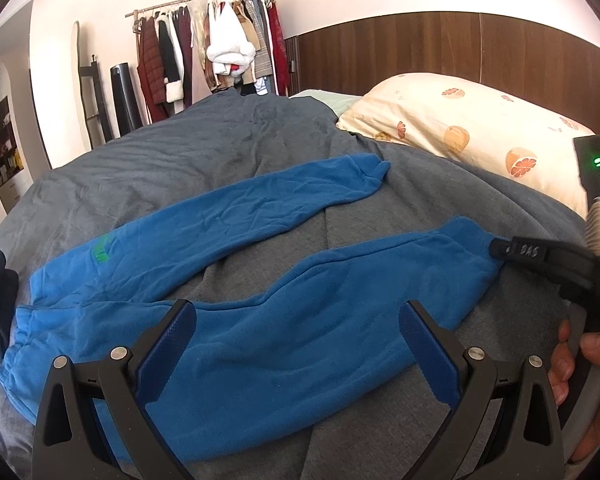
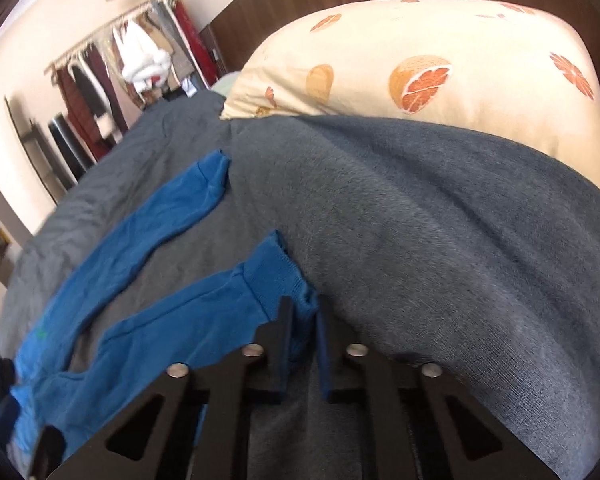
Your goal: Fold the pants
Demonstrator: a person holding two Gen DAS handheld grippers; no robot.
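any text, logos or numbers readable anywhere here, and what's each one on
"DAS", as far as it reads: pale raised letters on the black finger of the right claw, where it meets the cuff of the blue pants.
Green print on the pants' far leg: too blurred to read.
Items on the wall shelf: too small to read.
The pillow carries only fruit pictures, no words.

white raised letters reading roughly "das" or "sad" stand on the black finger of the right gripper (image 1: 500,249), seen in the left wrist view; the exact reading is unsure. the blue pants (image 1: 228,320) carry a small green print (image 1: 102,249) near the waist, too blurred to read. nothing else is legible in either view.
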